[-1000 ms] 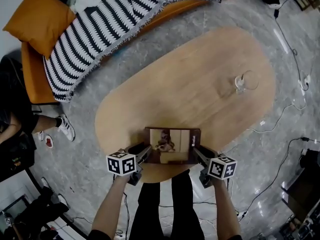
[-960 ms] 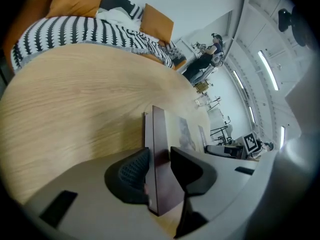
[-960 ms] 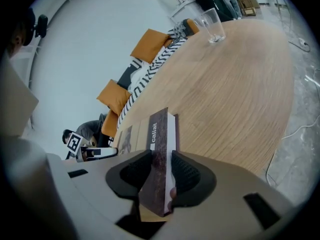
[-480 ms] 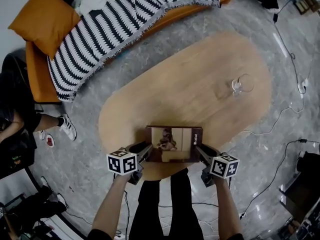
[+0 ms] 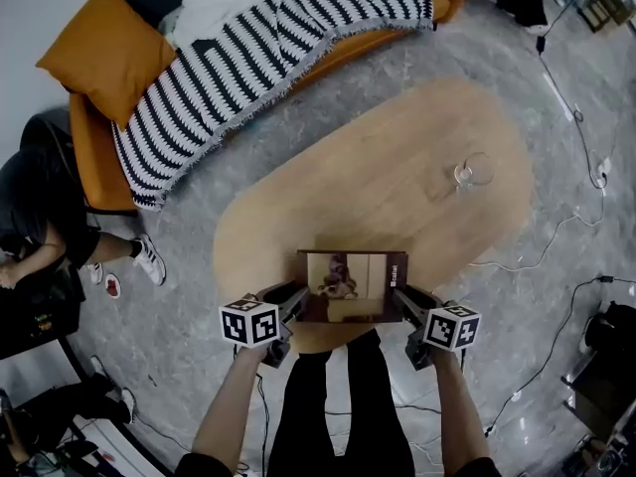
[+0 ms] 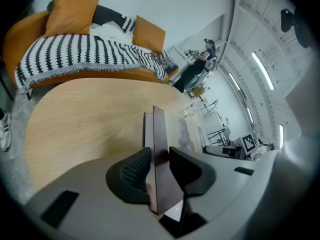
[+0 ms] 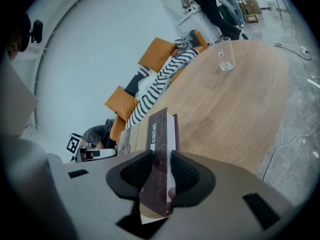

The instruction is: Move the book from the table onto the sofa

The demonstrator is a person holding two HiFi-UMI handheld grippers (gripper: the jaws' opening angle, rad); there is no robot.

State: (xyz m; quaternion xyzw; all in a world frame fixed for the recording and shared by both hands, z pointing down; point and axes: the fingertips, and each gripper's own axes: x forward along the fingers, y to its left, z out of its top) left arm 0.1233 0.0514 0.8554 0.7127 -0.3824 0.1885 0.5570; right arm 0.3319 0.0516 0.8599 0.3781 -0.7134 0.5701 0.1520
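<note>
Change noted: both tools' jaws have just been closing w/ the book (image 5: 350, 286) between them; the book now reads as raised off the desk (image 5: 397, 157), w/ a shadow under it in the left gripper view; earlier it lay flat at the near edge.

Left tool (image 5: 294, 297) clamps the book's left edge, pads pressed on both faces; right tool (image 5: 405, 302) clamps the spine side likewise; both grips confirmed in the gripper views. Book held roughly level, cover up, over the desk's near edge, directly in front of the operator.

Assessment: pick-up done; carry not yet done. The sofa (image 5: 94, 162) sits beyond the desk's far-left end, well apart, so a walk round the desk is prob. req'd.

Surface: oval wood desk, bare except a glass (image 5: 475, 170) near the far-right end, clear of the likely route.

Room: grey marble-look floor (image 5: 189, 276); striped throw (image 5: 258, 38) over the sofa seat; orange cushion (image 5: 104, 53) at its end; cables (image 5: 556, 237) on the floor at right; a seated person (image 5: 40, 217) by the sofa's near end, poss. obstruction.
</note>
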